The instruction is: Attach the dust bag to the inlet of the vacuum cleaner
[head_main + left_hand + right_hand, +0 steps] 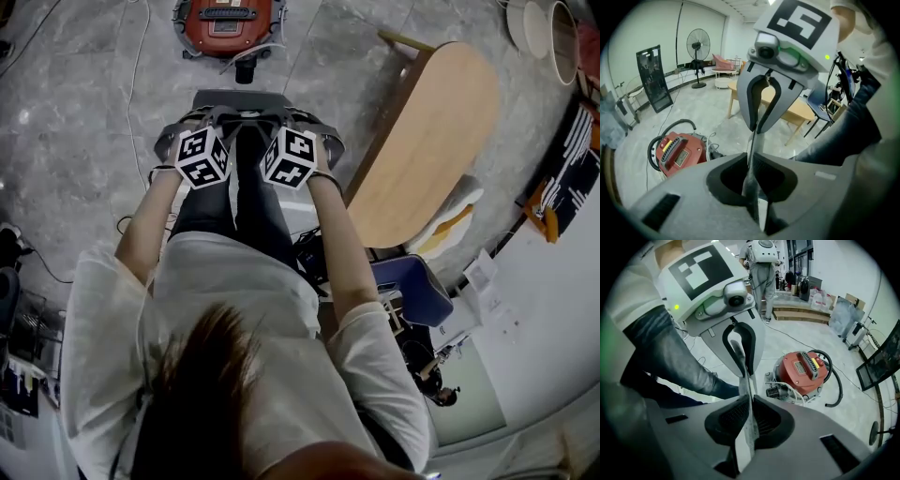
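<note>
We hold one dust bag (753, 143) with two tools, left tool (751, 158) and right tool (749, 397), both clenched on it; one red vacuum cleaner (225, 23) sits far off.

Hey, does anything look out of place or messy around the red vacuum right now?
Nothing looks spilled or damaged. The red vacuum sits upright on the floor, with a loose tangle of white cord beside it. The dust bag is pinched in the left tool and the right tool, apart from the vacuum.

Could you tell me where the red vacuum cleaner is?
The vacuum cleaner sits on the floor at the head view's top edge, left of the wooden table.
</note>
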The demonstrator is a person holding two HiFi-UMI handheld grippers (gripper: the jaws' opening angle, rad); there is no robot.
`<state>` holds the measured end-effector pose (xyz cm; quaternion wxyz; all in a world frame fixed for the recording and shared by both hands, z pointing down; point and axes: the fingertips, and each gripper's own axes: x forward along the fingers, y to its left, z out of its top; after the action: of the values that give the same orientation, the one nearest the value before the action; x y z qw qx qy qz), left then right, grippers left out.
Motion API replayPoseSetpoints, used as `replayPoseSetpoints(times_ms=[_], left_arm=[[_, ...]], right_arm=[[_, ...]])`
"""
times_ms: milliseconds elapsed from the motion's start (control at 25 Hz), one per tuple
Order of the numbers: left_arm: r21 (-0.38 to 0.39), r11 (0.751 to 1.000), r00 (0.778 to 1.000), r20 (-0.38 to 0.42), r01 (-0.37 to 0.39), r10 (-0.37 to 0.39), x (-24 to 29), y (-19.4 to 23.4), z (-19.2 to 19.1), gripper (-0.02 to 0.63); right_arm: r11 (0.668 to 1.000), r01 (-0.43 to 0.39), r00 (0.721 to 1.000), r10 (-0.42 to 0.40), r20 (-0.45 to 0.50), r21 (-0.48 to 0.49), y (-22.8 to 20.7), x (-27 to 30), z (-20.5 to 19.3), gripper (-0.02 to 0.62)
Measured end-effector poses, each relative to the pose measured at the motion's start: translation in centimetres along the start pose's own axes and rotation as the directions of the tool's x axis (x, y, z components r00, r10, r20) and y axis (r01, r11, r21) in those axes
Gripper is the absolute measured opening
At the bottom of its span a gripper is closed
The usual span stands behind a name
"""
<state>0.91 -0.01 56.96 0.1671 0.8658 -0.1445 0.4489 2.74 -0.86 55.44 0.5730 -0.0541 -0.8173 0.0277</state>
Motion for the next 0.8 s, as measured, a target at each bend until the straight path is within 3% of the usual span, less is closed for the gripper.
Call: replayPoseSetpoints(times_ms=[200, 440, 800], left_arm=[[-0.067, 0.998, 1.000, 0.001, 0.013, -0.013, 3.8, 0.9, -2.8, 0.042], [-0.148, 0.988, 0.999, -0.008, -0.048, 0.047, 7.5, 3.0, -5.2, 0.048], [-0.180, 0.981, 0.994, -0.094, -0.071, 0.054, 12.6, 4.2, -8.7, 0.054]], right_arm=[[1.000, -0.028, 1.000, 0.028, 0.001, 0.013, -0.7, 4.4, -1.4, 0.032], [1.000, -0.015, 1.000, 0.015, 0.011, -0.009, -2.5, 8.8, -2.6, 0.034], [1.000, 0.000, 1.000, 0.000, 0.002, -0.015, -3.0, 14.5, -4.6, 0.032]])
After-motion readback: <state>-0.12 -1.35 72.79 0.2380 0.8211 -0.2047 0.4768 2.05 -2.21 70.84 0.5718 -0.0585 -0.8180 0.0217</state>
